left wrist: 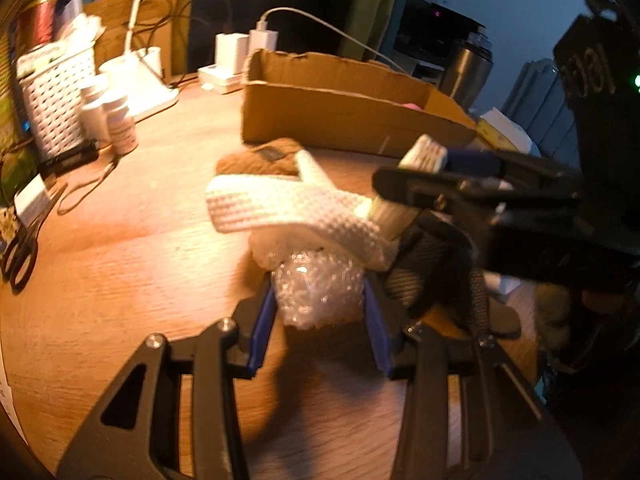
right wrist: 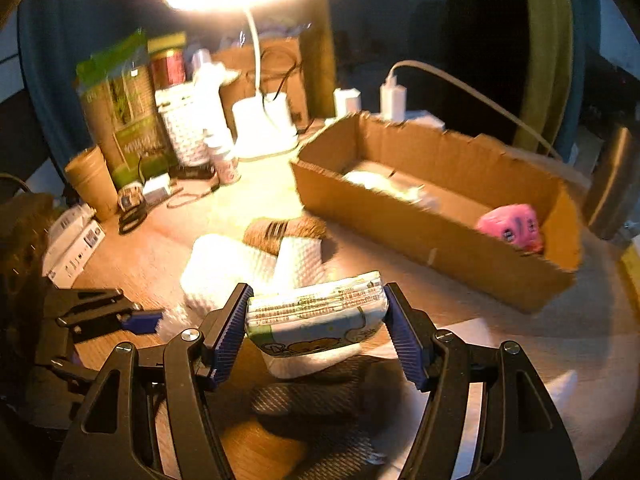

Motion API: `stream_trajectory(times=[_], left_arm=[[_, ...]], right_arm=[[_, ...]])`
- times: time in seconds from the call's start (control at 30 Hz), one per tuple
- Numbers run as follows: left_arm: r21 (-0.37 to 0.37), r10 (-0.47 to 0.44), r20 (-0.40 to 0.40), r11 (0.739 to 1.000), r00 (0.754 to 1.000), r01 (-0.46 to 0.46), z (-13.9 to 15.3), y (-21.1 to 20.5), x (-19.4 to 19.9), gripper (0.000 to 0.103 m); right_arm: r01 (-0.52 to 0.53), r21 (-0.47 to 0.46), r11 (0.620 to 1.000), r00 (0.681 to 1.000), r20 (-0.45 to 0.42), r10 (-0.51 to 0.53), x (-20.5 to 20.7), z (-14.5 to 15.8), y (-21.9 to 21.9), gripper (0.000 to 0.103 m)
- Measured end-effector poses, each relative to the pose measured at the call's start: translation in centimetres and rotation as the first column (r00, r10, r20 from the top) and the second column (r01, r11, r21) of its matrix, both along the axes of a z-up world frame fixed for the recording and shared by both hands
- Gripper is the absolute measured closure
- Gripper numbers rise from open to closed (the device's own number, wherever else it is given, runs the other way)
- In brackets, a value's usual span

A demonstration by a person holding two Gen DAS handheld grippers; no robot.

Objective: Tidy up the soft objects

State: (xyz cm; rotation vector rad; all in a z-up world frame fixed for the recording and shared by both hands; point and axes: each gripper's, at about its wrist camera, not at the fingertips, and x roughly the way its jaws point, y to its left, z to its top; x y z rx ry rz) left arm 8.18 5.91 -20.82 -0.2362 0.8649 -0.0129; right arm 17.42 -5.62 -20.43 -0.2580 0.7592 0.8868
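Note:
My left gripper [left wrist: 320, 300] is shut on a wad of bubble wrap [left wrist: 316, 288] just above the wooden table. A white knitted cloth [left wrist: 280, 204] lies draped over the wrap, with a brown knitted piece [left wrist: 260, 160] behind it. My right gripper [right wrist: 318, 320] is shut on a tissue pack [right wrist: 316, 316] and holds it above the table; it also shows in the left wrist view [left wrist: 424, 156], right of the cloth. A black mesh item [right wrist: 320, 404] lies under the pack. The cardboard box [right wrist: 440, 236] holds a pink soft toy [right wrist: 512, 226] and a pale item [right wrist: 384, 184].
A lit desk lamp [right wrist: 260, 120], white basket [left wrist: 60, 108], small bottles [left wrist: 116, 120], chargers [left wrist: 244, 46] and a paper cup [right wrist: 90, 180] crowd the table's back. Scissors [left wrist: 20, 256] lie at the left edge. A steel cylinder [left wrist: 468, 72] stands behind the box.

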Motion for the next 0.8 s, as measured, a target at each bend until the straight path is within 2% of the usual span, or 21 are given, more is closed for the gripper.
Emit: stream_trajectory(times=[0.17,0.47,0.8], left_arm=[[-0.017,0.028,0.008,0.999,1.000,-0.028,-0.1,2.1,-0.6,0.060],[-0.009,0.082,0.008,0.997,0.997,-0.082,-0.1,4.9,-2.0,0.060],[0.034,0.208,0.029,0.977,0.978,-0.209,0.7,8.3,-3.9,0.064]], right_arm=[[-0.002,-0.053,0.999,1.000,-0.017,0.001,0.1,-1.9,1.6,0.034],[0.008,-0.080,0.997,1.000,-0.007,-0.008,0.0,-2.5,1.9,0.034],[0.009,-0.083,0.996,1.000,-0.013,-0.010,0.0,-2.7,1.6,0.035]])
